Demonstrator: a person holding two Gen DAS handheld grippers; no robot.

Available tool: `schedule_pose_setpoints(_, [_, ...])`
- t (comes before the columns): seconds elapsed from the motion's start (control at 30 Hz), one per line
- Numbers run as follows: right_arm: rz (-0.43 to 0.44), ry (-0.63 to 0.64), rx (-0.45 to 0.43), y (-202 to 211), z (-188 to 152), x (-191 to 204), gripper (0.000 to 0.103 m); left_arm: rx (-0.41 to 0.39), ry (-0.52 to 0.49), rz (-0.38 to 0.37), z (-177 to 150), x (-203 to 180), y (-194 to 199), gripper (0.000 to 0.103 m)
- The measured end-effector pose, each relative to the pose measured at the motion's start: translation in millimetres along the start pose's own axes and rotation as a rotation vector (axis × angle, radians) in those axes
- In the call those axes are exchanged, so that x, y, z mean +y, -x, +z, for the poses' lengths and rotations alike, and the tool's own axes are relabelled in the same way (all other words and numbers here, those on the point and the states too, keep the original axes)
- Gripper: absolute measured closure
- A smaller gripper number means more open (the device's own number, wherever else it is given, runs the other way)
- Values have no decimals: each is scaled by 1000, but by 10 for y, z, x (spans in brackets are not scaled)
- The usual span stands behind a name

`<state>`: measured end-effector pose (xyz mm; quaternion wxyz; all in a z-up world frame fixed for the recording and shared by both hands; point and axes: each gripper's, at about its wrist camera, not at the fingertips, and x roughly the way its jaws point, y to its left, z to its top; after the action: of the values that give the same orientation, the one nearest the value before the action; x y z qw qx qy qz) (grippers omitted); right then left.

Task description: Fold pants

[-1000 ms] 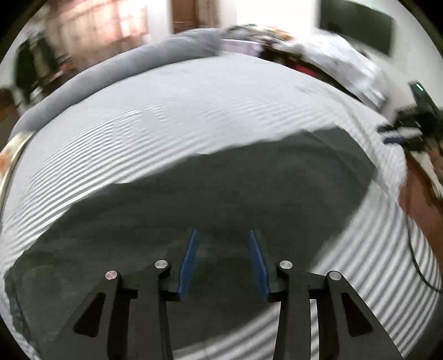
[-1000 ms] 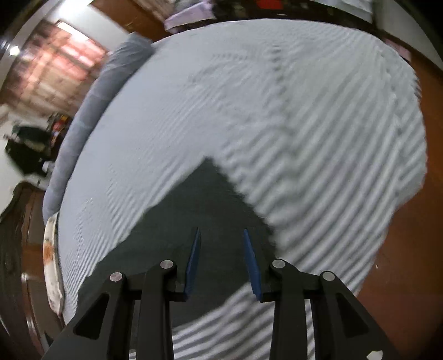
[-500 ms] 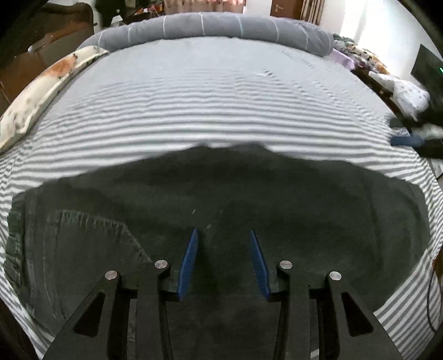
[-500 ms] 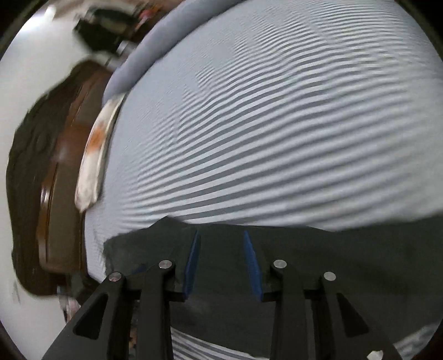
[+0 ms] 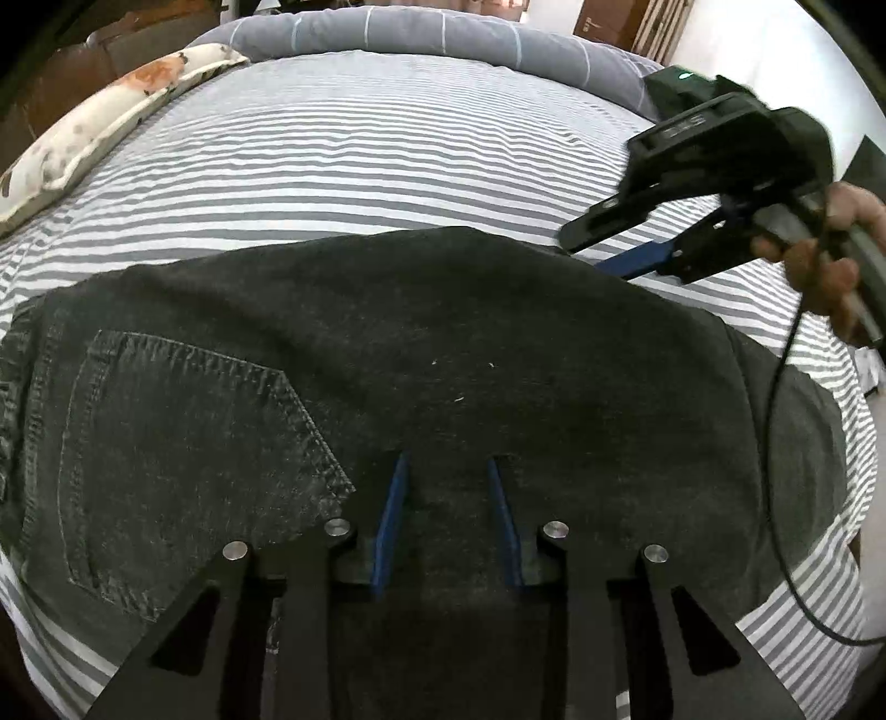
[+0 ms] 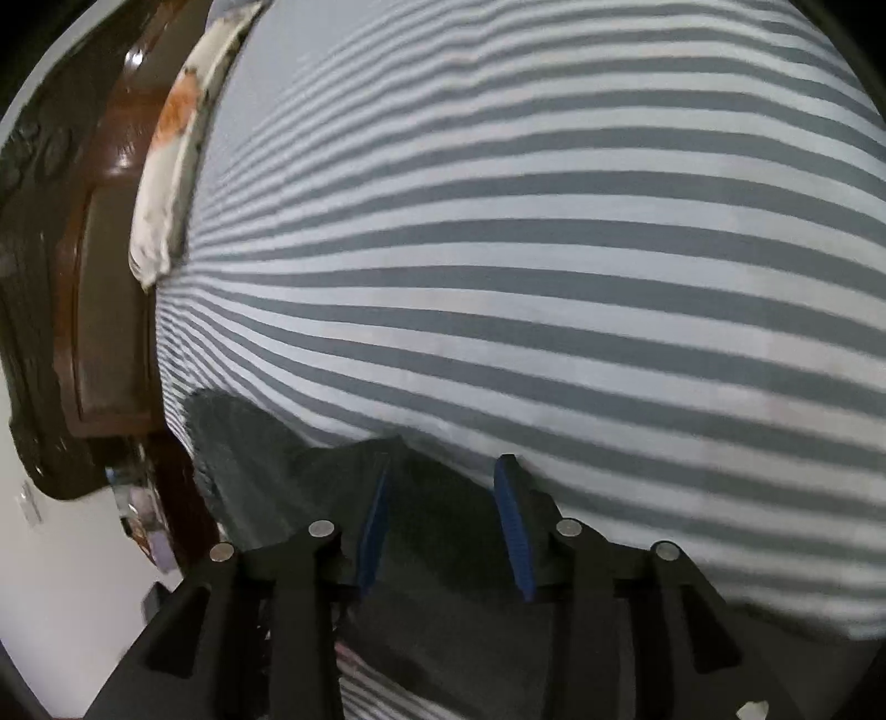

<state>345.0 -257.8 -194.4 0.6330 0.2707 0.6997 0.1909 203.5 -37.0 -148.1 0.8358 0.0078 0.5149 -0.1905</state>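
Note:
Dark grey jeans lie flat across the striped bed, folded lengthwise, back pocket at the left. My left gripper is open and empty, hovering over the near middle of the jeans. My right gripper is open, low over the far edge of the jeans; one pad is over the fabric, the other at the fabric's edge by the sheet. The right gripper also shows in the left wrist view, held by a hand at the jeans' far right edge.
The bed has a grey-and-white striped sheet. A floral pillow lies at the far left and a grey bolster along the far edge. A wooden headboard stands left. A black cable hangs over the jeans' right end.
Both views have swung round. The left gripper has dropped closer to the jeans. The right gripper has moved to the jeans' far edge and now appears in the left wrist view.

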Motion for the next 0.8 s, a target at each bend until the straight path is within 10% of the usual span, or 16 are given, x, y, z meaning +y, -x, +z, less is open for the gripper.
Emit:
schedule_pose_setpoints(0.07, [30, 25, 32, -101, 4, 65, 70, -4, 6, -6, -3, 26, -11, 72])
schedule_pose_setpoints(0.13, [57, 98, 20, -93, -49, 214, 95, -13, 12, -11, -9, 50, -11, 72])
schedule_pose_setpoints(0.53, [-56, 339, -147, 72, -1280, 538, 99, -217, 220, -87, 145, 533, 488, 73])
schedule_pose_setpoints(0.8, [-58, 285, -164, -176, -1428, 423, 97, -226, 130, -89, 365, 303, 498, 73])
